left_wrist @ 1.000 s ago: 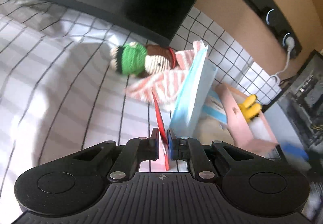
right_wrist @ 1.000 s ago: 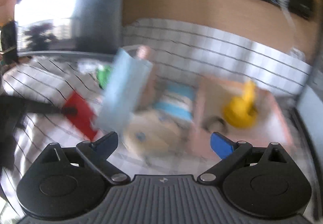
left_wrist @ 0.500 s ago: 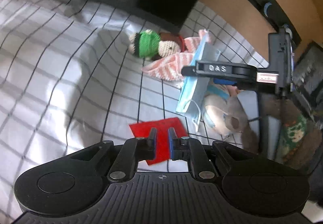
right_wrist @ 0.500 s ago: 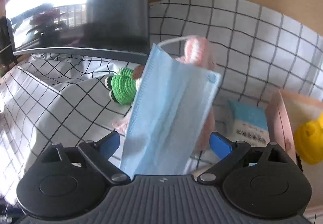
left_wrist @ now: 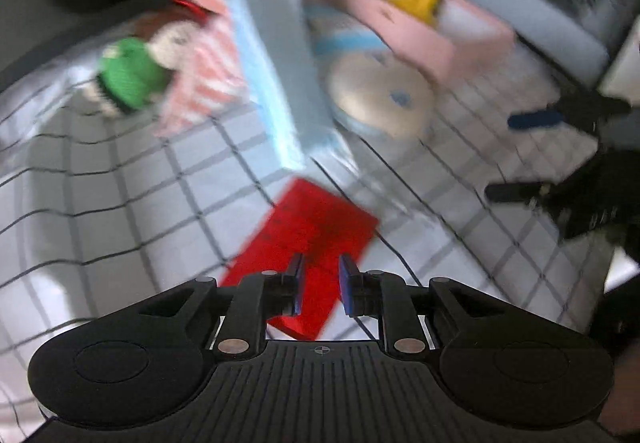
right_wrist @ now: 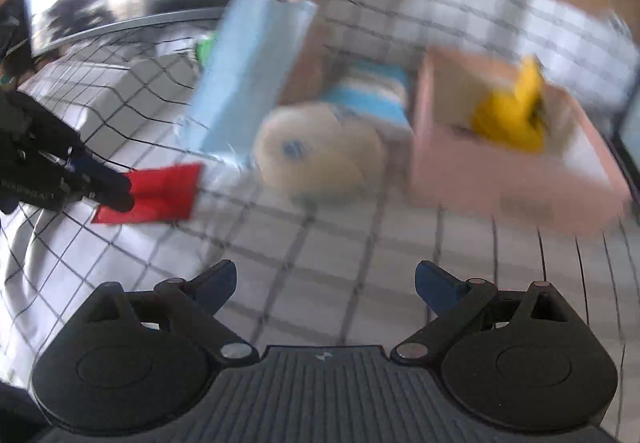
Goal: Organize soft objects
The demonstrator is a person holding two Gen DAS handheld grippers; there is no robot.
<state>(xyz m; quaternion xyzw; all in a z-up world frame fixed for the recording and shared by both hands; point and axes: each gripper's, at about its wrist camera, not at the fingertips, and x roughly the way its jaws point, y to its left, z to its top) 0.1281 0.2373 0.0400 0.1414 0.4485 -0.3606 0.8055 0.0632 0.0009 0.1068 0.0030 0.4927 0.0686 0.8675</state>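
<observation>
Just now my left claw (left_wrist: 321, 288) has been easing its jaws apart; they stand a little open over the near edge of the red sheet (left_wrist: 308, 243), which lies flat on the checked cloth (left_wrist: 120, 179) of the counter, not pinched. My right claw (right_wrist: 325, 282) gapes wide and holds nothing. Only the left view shows the green knitted doll (left_wrist: 134, 77) on the striped cloth (left_wrist: 208, 71). Both show the blue face mask (right_wrist: 248, 71) standing beside the beige plush (right_wrist: 320, 155). The pink box (right_wrist: 516, 163) holds the yellow toy (right_wrist: 512, 115). Everything is blurred.
</observation>
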